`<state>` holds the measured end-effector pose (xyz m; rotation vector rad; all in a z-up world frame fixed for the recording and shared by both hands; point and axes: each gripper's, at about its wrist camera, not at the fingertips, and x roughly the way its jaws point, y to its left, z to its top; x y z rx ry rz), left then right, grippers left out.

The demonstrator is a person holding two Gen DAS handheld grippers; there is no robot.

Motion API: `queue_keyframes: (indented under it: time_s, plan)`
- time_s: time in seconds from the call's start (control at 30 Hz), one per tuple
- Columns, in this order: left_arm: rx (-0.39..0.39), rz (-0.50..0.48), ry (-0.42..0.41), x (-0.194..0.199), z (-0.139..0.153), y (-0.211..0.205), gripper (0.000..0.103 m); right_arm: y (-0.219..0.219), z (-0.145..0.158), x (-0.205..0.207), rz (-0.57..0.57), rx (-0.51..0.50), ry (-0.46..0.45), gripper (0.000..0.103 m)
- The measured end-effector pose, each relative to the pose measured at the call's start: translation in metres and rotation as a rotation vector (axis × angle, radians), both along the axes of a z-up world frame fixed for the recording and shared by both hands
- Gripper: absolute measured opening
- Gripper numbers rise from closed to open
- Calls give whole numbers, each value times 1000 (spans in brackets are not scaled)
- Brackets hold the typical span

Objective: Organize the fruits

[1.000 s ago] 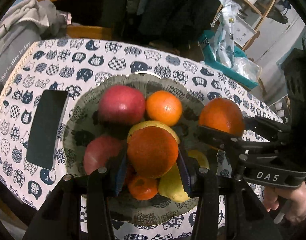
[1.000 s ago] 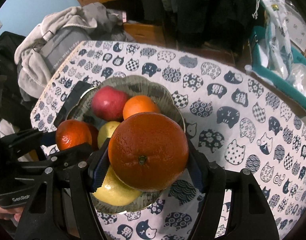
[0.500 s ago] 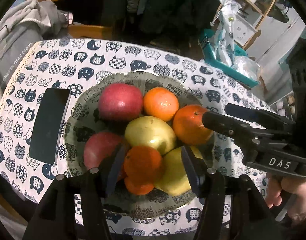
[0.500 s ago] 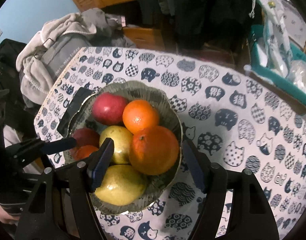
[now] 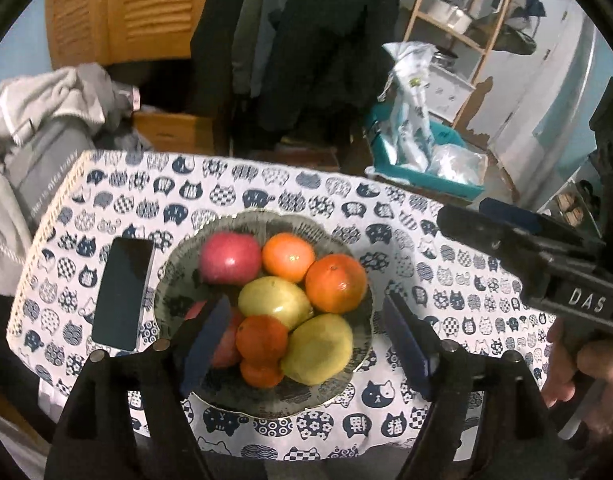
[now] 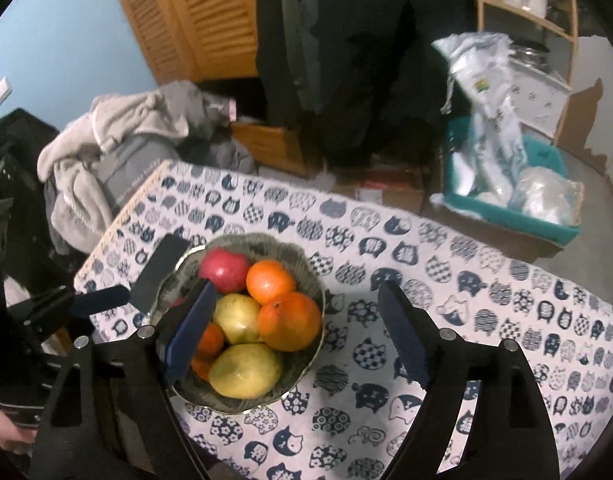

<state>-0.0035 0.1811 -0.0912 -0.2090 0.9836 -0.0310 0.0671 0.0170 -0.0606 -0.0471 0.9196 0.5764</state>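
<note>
Left wrist view: left claw [image 5: 306, 336] wide and empty, backed off above bowl [image 5: 358, 272]; held an orange a second ago, now released. Right claw [image 6: 296, 332] likewise wide, its large orange [image 6: 290, 320] dropped at bowl's right side against yellow pear [image 6: 246, 370]. All fruit piled in bowl on table [image 6: 466, 280], phone [image 5: 122, 292] beside; task looks near done

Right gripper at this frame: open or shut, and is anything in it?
Open and empty. In the right wrist view the right gripper has its jaws spread wide above the bowl, and the large orange rests inside with the other fruit.
</note>
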Motion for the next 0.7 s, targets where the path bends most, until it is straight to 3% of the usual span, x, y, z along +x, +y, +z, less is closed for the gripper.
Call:
queue_keyframes:
  time_s: [0.1,0.3,0.7]
  plan:
    - [38,-16,-32,-4,13,-7,86,-9,16,-6,-20,9,-41,84]
    - [82,-32,-88,-11,32,-17,86,-23,39,-16,-50,-8,-110,85]
    - [91,-8,-167,-23,61,-18,90,-53,60,-35,-73,-5,-181,85]
